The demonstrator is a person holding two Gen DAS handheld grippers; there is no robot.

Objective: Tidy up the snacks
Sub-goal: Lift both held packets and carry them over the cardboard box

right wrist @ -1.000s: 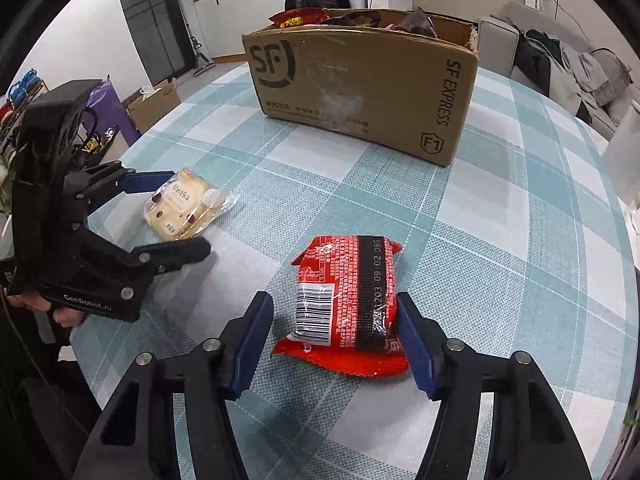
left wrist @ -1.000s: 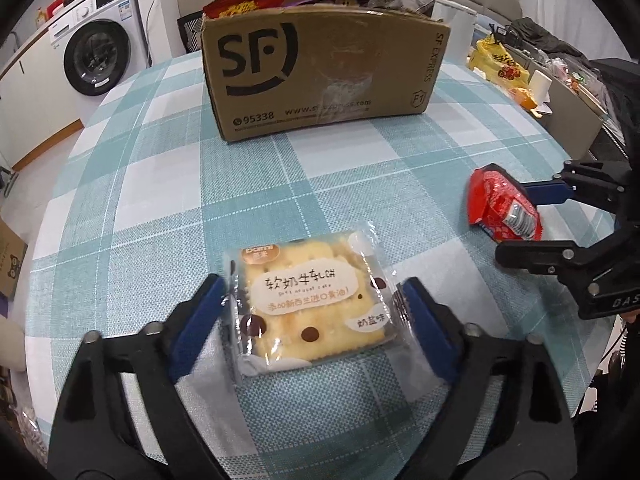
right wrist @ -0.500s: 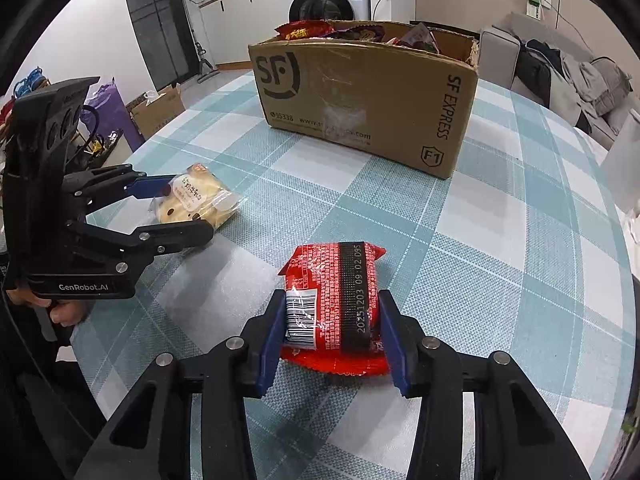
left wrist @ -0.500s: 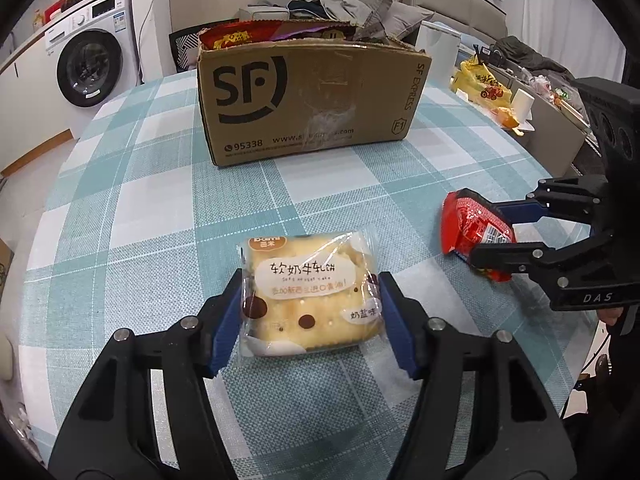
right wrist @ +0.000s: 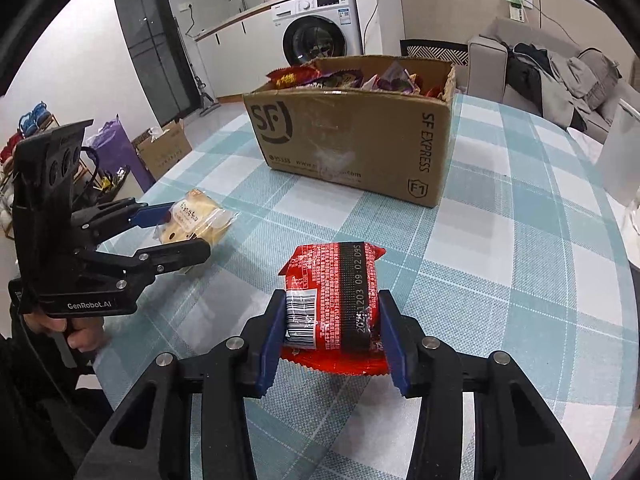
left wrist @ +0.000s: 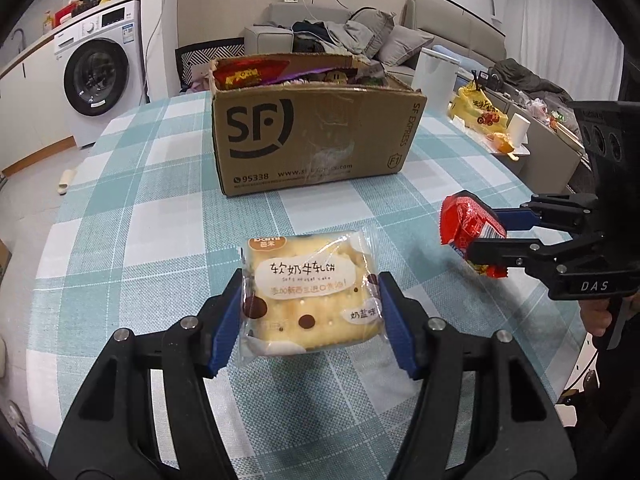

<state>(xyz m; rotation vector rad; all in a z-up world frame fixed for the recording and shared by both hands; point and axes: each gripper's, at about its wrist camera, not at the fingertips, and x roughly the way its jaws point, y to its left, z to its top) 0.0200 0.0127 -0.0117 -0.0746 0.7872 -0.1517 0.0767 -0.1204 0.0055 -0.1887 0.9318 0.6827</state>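
- Left gripper [left wrist: 310, 326] clamped on a clear-wrapped biscuit pack [left wrist: 310, 296]; blue pads press the two side edges, label up. Its jaws have just been closing, with the pack between them.
- Right gripper [right wrist: 330, 330] clamped on a red snack packet [right wrist: 332, 300], barcode side up, pads on its long sides. Its jaws too have just been closing, onto the packet.
- Side grips likely chosen because both packs are flat and soft; squeezing the edges keeps them level for carrying.
- Biscuit pack appears lifted just clear of the table [left wrist: 120, 240]. Red packet looks raised in the left view; from its own camera I cannot tell if its lower seam touches the cloth.
- Cardboard box [left wrist: 316, 136] stands upright ahead of both grippers, top open, already heaped with snack bags. Judged to be the drop point, so both packs probably go in next.
- Heaped contents may leave little room; a pack set on top could slide off.
- Surface: round table under a teal-and-white checked cloth, otherwise bare near the grippers.
- Room: washing machine [left wrist: 98, 76] at far left, grey sofa [left wrist: 344, 36] piled with clothes behind the box, yellow bag [left wrist: 482, 114] on a side surface to the right.
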